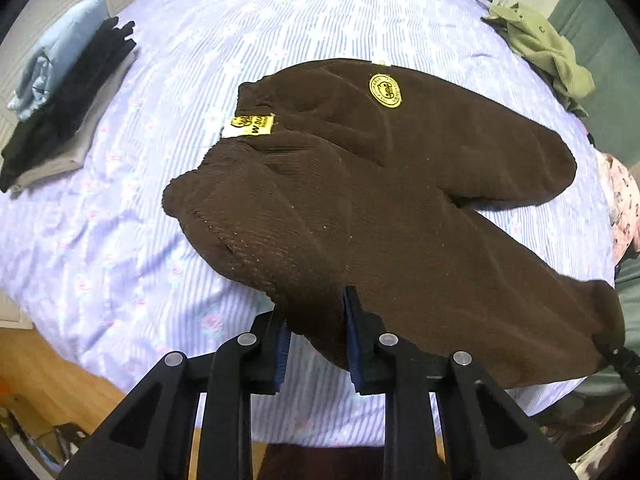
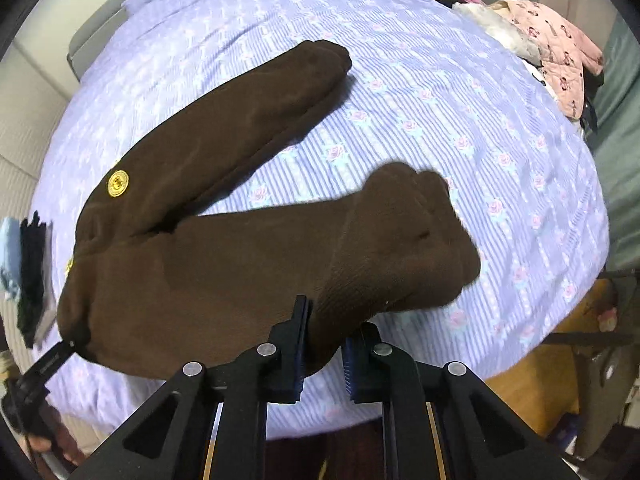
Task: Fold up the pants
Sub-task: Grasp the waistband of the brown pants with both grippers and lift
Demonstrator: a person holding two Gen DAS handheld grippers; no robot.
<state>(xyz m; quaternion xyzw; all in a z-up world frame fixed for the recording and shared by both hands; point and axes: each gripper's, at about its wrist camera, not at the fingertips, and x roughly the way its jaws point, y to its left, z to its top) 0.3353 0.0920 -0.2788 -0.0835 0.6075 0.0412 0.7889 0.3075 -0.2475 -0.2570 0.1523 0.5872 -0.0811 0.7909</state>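
Brown corduroy pants [image 1: 400,184] with yellow labels lie spread on the bed, legs apart in a V. My left gripper [image 1: 316,320] is shut on the near waistband corner and lifts it a little. My right gripper [image 2: 328,332] is shut on the near leg's cuff of the pants [image 2: 224,264], also raised off the sheet. The far leg [image 2: 240,120] lies flat. The right gripper's tip shows in the left wrist view [image 1: 616,356] at the cuff. The left gripper's tip shows in the right wrist view [image 2: 52,360] at the waistband.
The bed has a lilac striped floral sheet [image 1: 280,20]. A stack of folded clothes [image 1: 60,112] sits at its far left. A green garment [image 1: 548,52] and a pink patterned one [image 2: 556,52] lie at the far right. Wooden floor [image 1: 52,380] lies below the bed edge.
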